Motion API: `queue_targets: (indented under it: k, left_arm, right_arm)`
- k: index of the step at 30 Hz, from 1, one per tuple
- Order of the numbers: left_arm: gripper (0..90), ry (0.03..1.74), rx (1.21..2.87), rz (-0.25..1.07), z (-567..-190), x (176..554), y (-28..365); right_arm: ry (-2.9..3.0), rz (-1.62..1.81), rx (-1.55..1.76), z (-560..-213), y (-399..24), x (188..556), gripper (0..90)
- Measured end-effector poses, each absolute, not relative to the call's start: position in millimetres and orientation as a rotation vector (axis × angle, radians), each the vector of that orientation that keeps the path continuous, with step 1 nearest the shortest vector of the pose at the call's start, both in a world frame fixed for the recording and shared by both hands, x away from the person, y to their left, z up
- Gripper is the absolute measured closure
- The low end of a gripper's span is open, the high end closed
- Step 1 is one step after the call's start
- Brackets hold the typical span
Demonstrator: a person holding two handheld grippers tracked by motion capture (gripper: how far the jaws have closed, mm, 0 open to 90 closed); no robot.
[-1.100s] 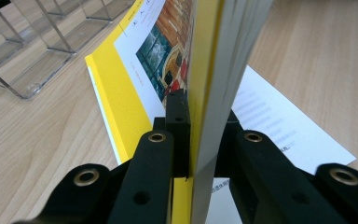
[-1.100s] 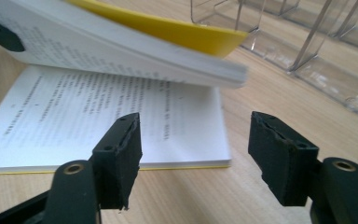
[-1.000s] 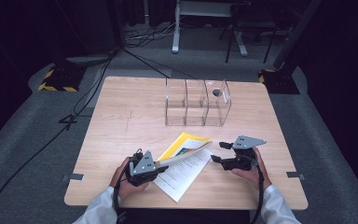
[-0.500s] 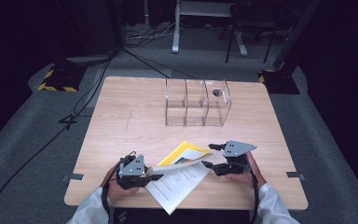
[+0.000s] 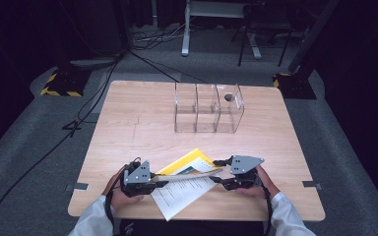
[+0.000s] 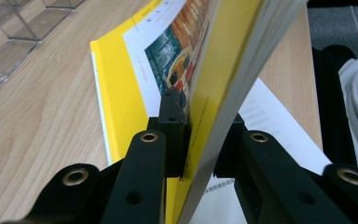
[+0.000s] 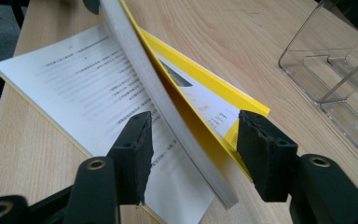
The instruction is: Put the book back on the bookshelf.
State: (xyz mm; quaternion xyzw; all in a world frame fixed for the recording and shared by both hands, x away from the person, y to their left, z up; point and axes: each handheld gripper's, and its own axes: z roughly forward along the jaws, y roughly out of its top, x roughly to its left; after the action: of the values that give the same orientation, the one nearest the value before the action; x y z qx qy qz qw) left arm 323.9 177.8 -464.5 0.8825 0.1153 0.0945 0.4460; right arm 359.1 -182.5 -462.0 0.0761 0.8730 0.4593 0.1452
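Yellow-covered booklet [image 5: 187, 164] lies open at the near middle of the desk [image 5: 128, 128], a block of pages lifted off the flat printed page [image 7: 70, 88]. Left gripper [image 6: 186, 140]: jaws clamped narrow on that lifted block, yellow cover against one pad, page edges against the other. Right gripper [image 7: 191, 154]: jaws half wide, have just been closing, straddling the free edge of the same block, pads not touching it. High view puts both grippers at opposite ends of the booklet, clear three-bay organiser [image 5: 207, 108] well beyond. Right gripper view shows the gaps at the pads; left gripper view shows the cover's colour illustration.
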Motion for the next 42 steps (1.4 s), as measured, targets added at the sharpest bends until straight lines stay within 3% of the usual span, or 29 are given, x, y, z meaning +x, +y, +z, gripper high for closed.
queue_targets:
  k: [3, 6, 13, 17, 19, 21, 25, 31, 36, 39, 40, 42]
  left_arm:
    - [77.5, 0.315, 2.161, 0.235, -465, 327, 183]
    - [77.3, 0.323, 2.147, 0.212, -465, 329, 186]
    - [75.3, 0.354, 2.147, 0.214, -466, 334, 193]
    - [64.6, 0.4, 2.178, 0.254, -465, 336, 190]
    - [58.7, 0.416, 2.189, 0.282, -462, 335, 185]
    - [46.5, 0.43, 2.217, 0.333, -456, 333, 177]
    - [35.3, 0.41, 2.263, 0.41, -444, 326, 160]
    - [35.2, 0.411, 2.356, 0.472, -437, 320, 135]
    - [40.6, 0.551, 2.418, 0.489, -441, 327, 128]
    - [61.3, 0.521, 2.45, 0.502, -444, 325, 128]
    - [61.3, 0.483, 2.48, 0.498, -448, 323, 128]
    - [69.9, 0.423, 2.491, 0.553, -451, 320, 128]
  right_arm:
    - [2.508, 1.311, 0.199, -463, -181, 358, 48.9]
    - [2.48, 1.228, 0.144, -464, -175, 360, 58.3]
    - [2.481, 1.23, 0.078, -466, -172, 365, 70.4]
    - [2.48, 1.168, -0.029, -464, -165, 355, 77.8]
    - [2.475, 1.142, -0.059, -463, -163, 351, 79.2]
    - [2.471, 1.11, -0.084, -461, -162, 347, 80.2]
    - [2.471, 1.088, -0.083, -457, -160, 342, 80.9]
    - [2.475, 1.079, -0.081, -451, -157, 340, 81.0]
    - [2.491, 1.066, -0.062, -447, -153, 339, 80.8]
    - [2.496, 1.066, -0.061, -445, -152, 338, 80.6]
    - [2.497, 1.068, -0.053, -445, -152, 338, 79.6]
    - [2.503, 1.087, -0.042, -446, -151, 339, 78.1]
